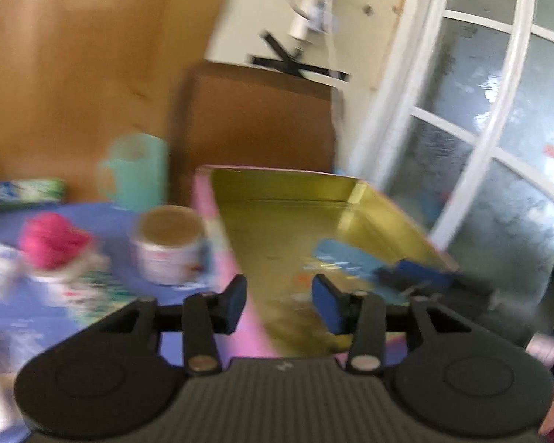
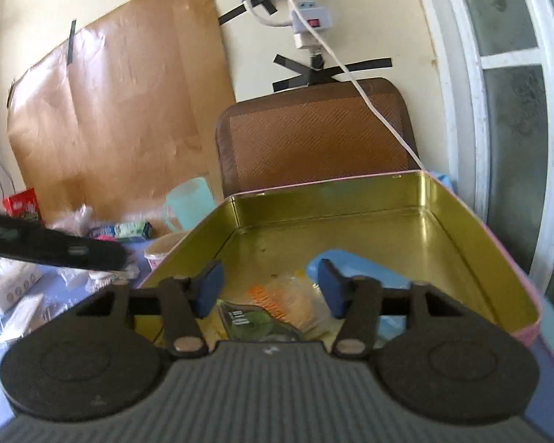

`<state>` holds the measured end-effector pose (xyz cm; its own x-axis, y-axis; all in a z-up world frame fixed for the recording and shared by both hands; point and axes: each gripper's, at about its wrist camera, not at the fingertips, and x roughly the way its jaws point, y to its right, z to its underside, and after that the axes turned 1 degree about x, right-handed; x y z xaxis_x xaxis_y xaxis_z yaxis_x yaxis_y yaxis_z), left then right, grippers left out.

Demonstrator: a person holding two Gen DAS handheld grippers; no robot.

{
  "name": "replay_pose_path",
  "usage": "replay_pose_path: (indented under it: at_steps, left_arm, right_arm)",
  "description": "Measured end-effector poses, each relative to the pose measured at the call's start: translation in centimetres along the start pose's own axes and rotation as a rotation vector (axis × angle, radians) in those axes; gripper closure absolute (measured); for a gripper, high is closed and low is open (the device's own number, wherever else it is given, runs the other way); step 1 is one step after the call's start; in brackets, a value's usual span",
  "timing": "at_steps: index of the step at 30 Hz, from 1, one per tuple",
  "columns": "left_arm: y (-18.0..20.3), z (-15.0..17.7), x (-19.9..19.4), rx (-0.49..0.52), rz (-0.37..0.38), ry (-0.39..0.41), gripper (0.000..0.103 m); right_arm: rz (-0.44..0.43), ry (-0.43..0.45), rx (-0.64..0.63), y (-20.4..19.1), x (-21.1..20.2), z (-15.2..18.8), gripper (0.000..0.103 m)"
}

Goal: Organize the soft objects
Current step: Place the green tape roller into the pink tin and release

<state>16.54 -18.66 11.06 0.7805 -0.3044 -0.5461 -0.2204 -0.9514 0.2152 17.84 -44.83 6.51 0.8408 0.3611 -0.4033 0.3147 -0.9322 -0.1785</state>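
An open tin box, gold inside and pink outside, stands on the blue cloth. In it lie a blue packet, a clear packet with orange print and a dark green packet. My right gripper hovers open just above these packets, nothing pinched between its blue pads. My left gripper is open and empty over the tin's pink left wall; that view is blurred. A pink soft bundle lies on the cloth to the left. The right gripper shows blurred inside the tin box.
A round paper tub and a teal mug stand left of the tin. White packets litter the cloth. A brown chair back rises behind the tin, a window frame at right, a white cable hanging from the wall.
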Motion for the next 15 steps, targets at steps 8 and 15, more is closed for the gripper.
replay_pose_path:
  at_steps: [8,15]
  left_arm:
    - [-6.9,5.6,-5.8,-0.025,-0.235,0.008,0.054]
    - [-11.8,8.9,-9.1,-0.167,-0.312,0.033,0.052]
  right_arm:
    - [-0.069,-0.557,-0.019,2.3,5.8,-3.3,0.064]
    - [-0.128,-0.688,0.131,0.1,10.9,-3.6,0.063]
